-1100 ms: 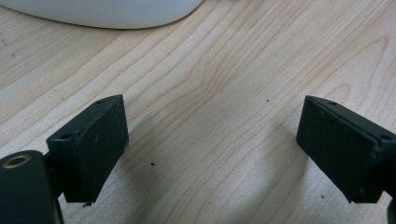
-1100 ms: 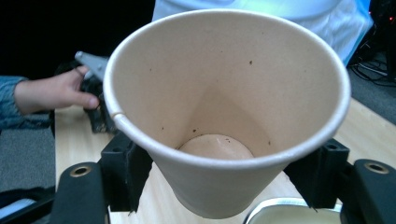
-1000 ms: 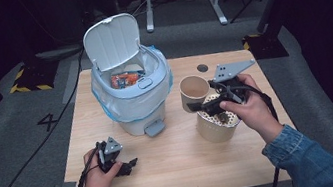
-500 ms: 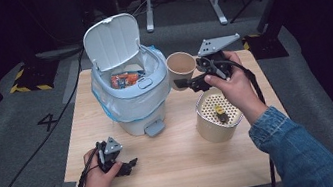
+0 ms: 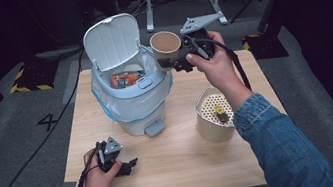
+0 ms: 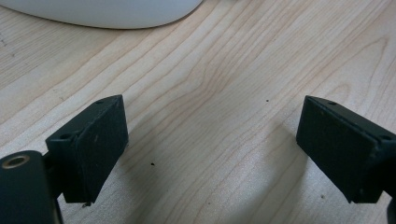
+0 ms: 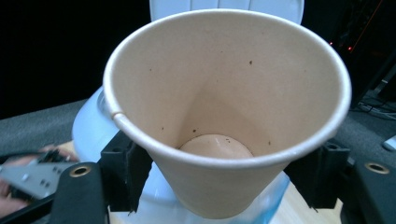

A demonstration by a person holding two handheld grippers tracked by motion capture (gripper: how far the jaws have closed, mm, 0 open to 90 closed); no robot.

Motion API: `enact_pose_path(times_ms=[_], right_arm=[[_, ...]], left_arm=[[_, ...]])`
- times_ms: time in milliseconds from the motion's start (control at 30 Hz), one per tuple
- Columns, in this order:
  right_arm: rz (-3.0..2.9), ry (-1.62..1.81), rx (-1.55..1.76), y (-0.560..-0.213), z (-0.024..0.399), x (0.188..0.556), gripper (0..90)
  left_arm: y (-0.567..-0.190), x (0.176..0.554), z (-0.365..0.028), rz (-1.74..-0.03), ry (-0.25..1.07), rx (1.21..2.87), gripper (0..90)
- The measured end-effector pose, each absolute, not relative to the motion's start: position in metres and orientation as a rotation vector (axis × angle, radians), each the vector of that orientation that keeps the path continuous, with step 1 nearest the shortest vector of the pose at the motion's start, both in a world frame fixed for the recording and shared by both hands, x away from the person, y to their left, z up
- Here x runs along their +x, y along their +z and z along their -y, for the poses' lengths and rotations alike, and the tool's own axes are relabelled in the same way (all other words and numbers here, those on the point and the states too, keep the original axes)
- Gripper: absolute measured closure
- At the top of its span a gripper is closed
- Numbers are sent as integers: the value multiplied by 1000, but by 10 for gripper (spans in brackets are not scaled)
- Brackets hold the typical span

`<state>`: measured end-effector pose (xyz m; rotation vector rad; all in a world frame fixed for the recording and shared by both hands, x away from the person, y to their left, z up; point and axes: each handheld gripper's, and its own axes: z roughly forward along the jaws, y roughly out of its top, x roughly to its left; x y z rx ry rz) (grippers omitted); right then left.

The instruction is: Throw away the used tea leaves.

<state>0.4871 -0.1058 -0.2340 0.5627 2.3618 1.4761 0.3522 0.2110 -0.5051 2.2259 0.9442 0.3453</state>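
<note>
The paper cup (image 5: pixel 166 47) hangs in the air at the right rim of the pedal bin (image 5: pixel 130 91), clamped between the jaws of the right claw (image 5: pixel 173 63), its mouth tipped toward the camera and its long axis nearly upright. The bin's open mouth, lid (image 5: pixel 112 41) raised and a snack wrapper (image 5: pixel 124 79) inside, lies just left of and below the cup, so a short move left should bring it over the opening. The perforated container (image 5: pixel 214 115) stands nearer, on the worktop (image 5: pixel 181 167). The left claw (image 6: pixel 212 154) rests with its jaws wide apart and empty, near the worktop's front left, well away from the cup.
</note>
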Motion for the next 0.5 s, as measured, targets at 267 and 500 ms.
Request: enact_pose_path(times_ms=[267, 500], right_arm=[[-2344, 1497, 564, -232, 78, 504, 300], [-2353, 1512, 581, -241, 62, 515, 300]], left_arm=[[-505, 353, -212, -935, 339, 2233, 91], [-505, 353, -212, -935, 339, 2233, 91]])
